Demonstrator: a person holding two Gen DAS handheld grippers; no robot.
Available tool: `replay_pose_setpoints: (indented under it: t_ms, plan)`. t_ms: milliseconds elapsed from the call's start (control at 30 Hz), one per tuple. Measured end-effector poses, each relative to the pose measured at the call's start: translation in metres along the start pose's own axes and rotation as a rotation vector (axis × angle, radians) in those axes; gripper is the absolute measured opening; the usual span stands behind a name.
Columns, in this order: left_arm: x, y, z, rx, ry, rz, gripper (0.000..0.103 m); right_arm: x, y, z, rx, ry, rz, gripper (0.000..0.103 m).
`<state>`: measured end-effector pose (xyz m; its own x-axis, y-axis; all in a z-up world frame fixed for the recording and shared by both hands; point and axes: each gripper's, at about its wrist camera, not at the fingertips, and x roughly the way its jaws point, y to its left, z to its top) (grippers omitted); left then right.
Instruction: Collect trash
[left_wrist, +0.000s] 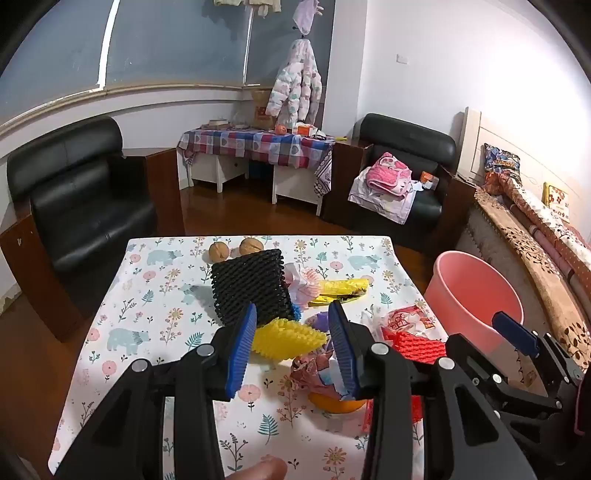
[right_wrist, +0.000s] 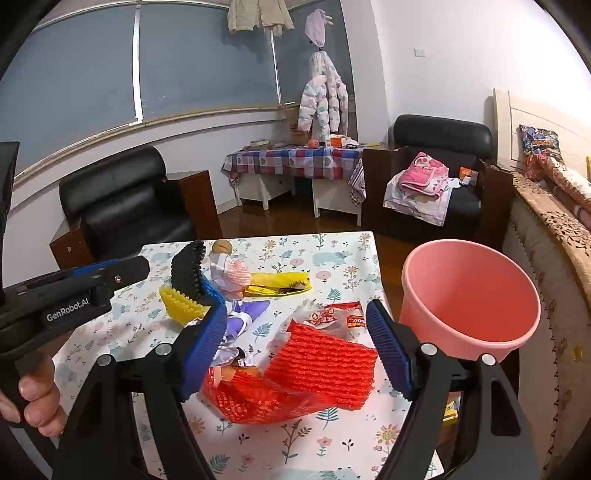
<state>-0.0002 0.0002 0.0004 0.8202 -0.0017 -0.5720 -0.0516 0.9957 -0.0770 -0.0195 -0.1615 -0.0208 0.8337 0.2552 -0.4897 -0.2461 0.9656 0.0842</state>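
Trash lies piled on the floral table (left_wrist: 155, 295): a black foam net (left_wrist: 251, 288), a yellow foam net (left_wrist: 288, 339), a yellow wrapper (left_wrist: 340, 291), a red foam net (right_wrist: 321, 365), a red snack packet (right_wrist: 340, 314) and crumpled paper (left_wrist: 317, 369). My left gripper (left_wrist: 291, 347) is open, its jaws either side of the yellow foam net just above the table. My right gripper (right_wrist: 299, 350) is open over the red foam net. A pink bucket (right_wrist: 469, 299) stands at the table's right edge.
Two walnuts (left_wrist: 236, 249) sit at the table's far side. An orange (left_wrist: 336, 404) lies under the crumpled paper. Black armchairs (left_wrist: 74, 199) stand at left and back right, and a bed (left_wrist: 535, 236) runs along the right.
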Motion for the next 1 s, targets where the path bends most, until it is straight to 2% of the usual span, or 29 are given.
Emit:
replay_pose_setpoints:
  t_ms: [1000]
  plan:
    - [0.004, 0.003, 0.001, -0.004, 0.003, 0.005, 0.040, 0.000, -0.011, 0.001, 0.045, -0.003, -0.013, 0.078]
